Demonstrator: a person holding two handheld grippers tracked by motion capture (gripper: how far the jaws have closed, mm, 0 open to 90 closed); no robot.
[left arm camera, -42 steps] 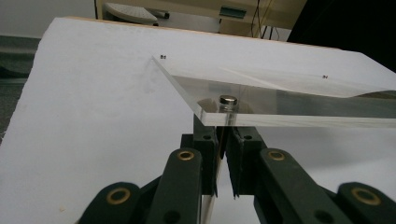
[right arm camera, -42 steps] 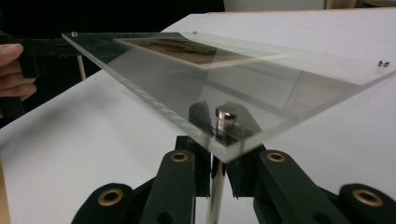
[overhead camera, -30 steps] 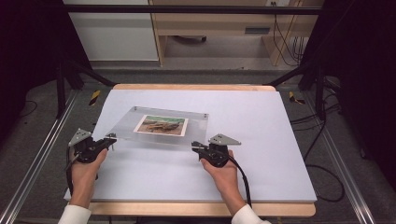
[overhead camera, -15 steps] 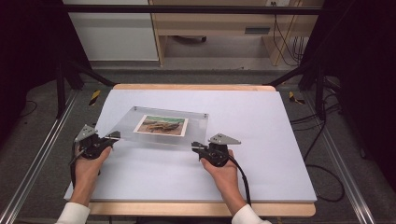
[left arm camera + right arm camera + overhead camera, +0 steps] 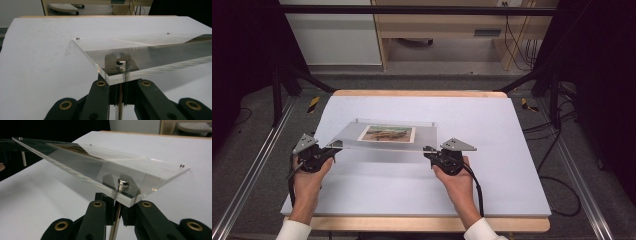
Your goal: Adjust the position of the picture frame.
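Observation:
A clear acrylic picture frame (image 5: 349,136) with a landscape photo (image 5: 387,133) in its middle is held over the white table cover. Its near edge is raised and its far edge is low by the cover. My left gripper (image 5: 333,146) is shut on the metal post (image 5: 121,65) under the frame's near left corner (image 5: 110,75). My right gripper (image 5: 428,149) is shut on the matching post (image 5: 123,184) under the near right corner (image 5: 130,201). In both gripper views the black jaws (image 5: 121,82) (image 5: 117,203) pinch the thin pin just below the acrylic plate (image 5: 100,162).
The white cover (image 5: 422,190) spreads over a wooden tabletop (image 5: 422,223). Metal rails (image 5: 247,175) run along both sides. Beyond the table stand a white cabinet (image 5: 332,35) and a wooden shelf (image 5: 447,30), with cables (image 5: 557,170) on the floor at right.
My left hand has moved a little right and up, bringing the frame's near left corner with it. The right hand has stayed put.

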